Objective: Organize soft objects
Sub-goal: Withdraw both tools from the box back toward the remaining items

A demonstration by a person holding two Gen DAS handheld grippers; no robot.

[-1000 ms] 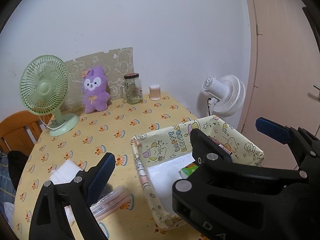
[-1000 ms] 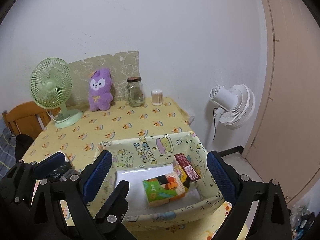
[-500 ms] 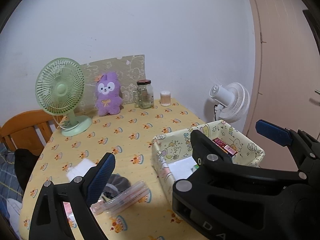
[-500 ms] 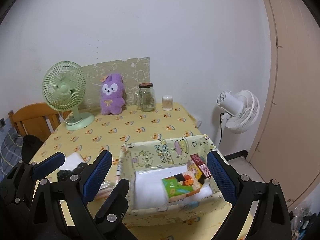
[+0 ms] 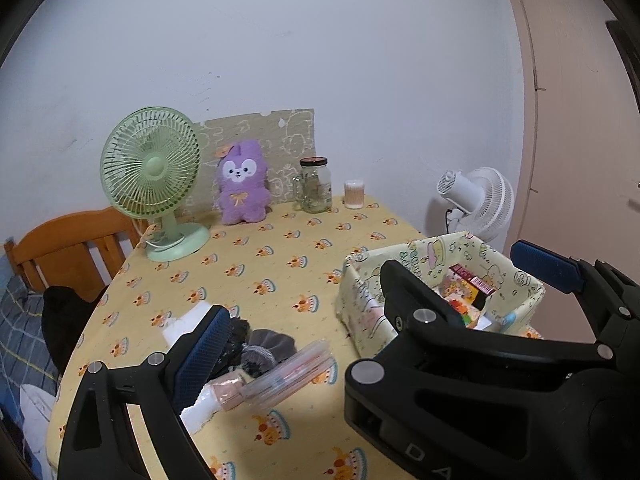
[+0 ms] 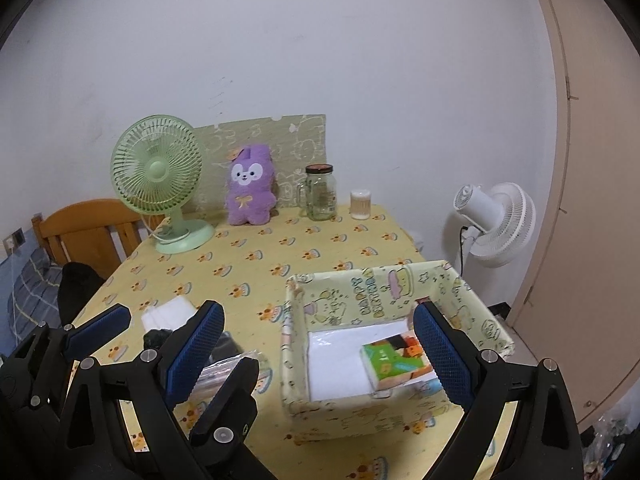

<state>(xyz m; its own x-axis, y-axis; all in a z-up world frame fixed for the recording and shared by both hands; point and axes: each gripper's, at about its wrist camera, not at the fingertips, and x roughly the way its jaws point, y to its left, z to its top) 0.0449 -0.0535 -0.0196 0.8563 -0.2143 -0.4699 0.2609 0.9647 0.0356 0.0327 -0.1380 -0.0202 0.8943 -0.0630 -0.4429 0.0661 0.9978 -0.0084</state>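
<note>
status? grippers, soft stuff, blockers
Left gripper and right gripper open, empty. Dark cloth and plastic pouch lie left of box. Path unobstructed.

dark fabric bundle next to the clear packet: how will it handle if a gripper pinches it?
The dark fabric bundle looks crumpled and knit-like, so it will probably be floppy and drape when lifted. It seems light for its bulk, unlikely to roll or slip. It touches the clear packet and a white pack, so a pinch may drag those along. Both grippers are open, holding nothing.
</note>
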